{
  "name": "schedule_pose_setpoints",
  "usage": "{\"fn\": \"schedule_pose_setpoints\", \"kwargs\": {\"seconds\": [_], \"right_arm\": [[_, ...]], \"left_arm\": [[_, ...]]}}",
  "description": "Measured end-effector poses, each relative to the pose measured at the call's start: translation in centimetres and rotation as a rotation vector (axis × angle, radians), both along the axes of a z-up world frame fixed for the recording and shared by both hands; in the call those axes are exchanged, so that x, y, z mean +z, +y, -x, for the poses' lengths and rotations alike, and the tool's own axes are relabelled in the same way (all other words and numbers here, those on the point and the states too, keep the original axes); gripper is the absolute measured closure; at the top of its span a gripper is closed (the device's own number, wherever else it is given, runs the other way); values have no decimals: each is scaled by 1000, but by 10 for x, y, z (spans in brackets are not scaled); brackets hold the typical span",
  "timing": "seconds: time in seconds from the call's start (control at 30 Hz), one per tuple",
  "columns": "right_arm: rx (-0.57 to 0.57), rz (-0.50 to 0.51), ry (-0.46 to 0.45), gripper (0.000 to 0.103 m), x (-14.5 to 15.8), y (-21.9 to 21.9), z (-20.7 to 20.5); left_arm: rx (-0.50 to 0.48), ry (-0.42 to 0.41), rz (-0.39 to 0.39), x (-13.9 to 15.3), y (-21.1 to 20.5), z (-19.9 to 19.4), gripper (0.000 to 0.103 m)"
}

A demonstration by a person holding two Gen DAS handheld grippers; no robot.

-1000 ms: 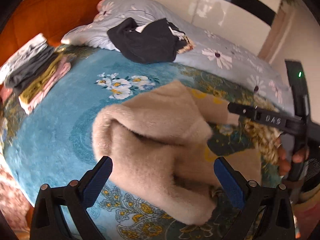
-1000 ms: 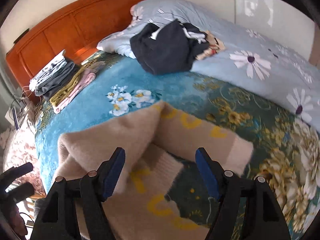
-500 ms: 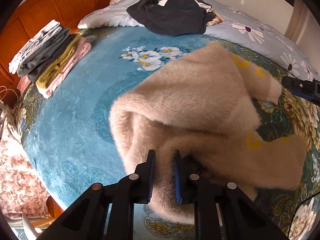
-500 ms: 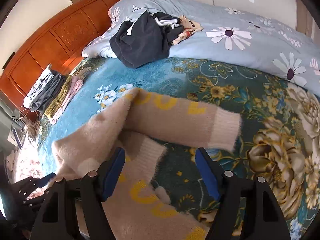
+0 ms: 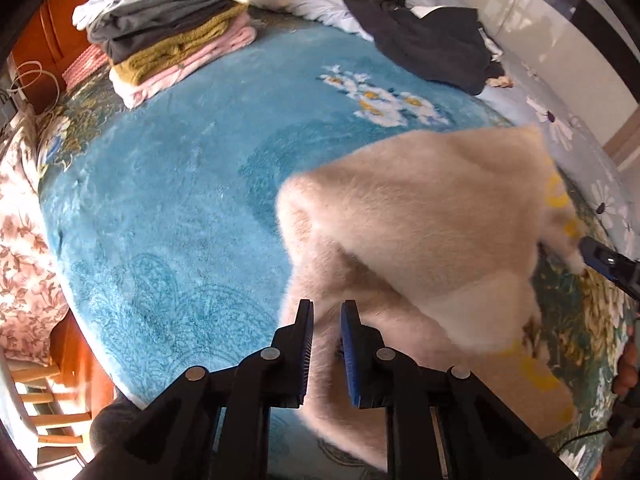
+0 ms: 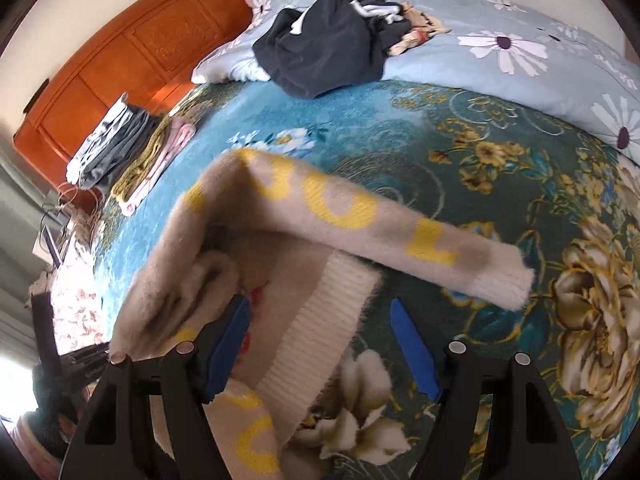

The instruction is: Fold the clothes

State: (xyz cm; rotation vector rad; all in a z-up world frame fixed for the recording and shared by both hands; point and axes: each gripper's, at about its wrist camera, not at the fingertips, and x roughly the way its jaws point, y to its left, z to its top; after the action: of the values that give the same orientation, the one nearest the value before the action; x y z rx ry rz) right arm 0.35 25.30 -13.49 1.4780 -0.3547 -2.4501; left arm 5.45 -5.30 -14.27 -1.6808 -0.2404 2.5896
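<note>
While the left gripper [image 5: 326, 312] has just been closing, its blue-padded jaws now stand narrow with a fold of the fuzzy beige sweater with yellow lettering [image 5: 420, 224] pinched between them at the garment's near edge. That sweater lies crumpled on the teal plush floral blanket [image 5: 168, 208] covering the bed, toward the bed's near side, with one long sleeve [image 6: 360, 216] stretched out over the darker green part of the blanket and its pale ribbed cuff [image 6: 504, 284] at the far end. The right gripper [image 6: 320, 340] hangs with its jaws wide apart above the sweater's ribbed hem [image 6: 320, 320]; the left pad lies over the beige fabric, the right pad over bare blanket, and neither visibly presses on cloth. In the left wrist view, the tip of the right gripper shows at the picture's right edge, just beside the sleeve end. Toward the far left corner of the bed, near the orange wooden headboard [image 6: 132, 52], sits a stack of folded clothes in white, grey, mustard and pink [image 5: 168, 32]. A crumpled black garment [image 6: 324, 44] rests on the pale blue daisy-print duvet [image 6: 520, 40] along the bed's far side.
</note>
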Motion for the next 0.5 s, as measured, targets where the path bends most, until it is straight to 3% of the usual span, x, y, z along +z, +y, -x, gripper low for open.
{"fn": "schedule_pose_setpoints", "kwargs": {"seconds": [0.1,0.17,0.2,0.23,0.33,0.5], "right_arm": [[10,-12,12,29,1,-7,1],[-4,-10,21,29,4,-4,2],[-18,-8,24,29,5,-1,3],[-33,-3,26,29,6,2,3],[-74,22,23,29,9,12,3],[-89,11,26,29,10,25,-4]], "left_arm": [[-101,62,-61,31,29,-7,83],[-178,82,-82,45,55,-7,63],[-217,92,-92,52,69,-6,39],[-245,64,-100,48,84,0,31],[-319,-29,-101,32,130,18,31],[-321,-172,37,-9,174,34,31]]}}
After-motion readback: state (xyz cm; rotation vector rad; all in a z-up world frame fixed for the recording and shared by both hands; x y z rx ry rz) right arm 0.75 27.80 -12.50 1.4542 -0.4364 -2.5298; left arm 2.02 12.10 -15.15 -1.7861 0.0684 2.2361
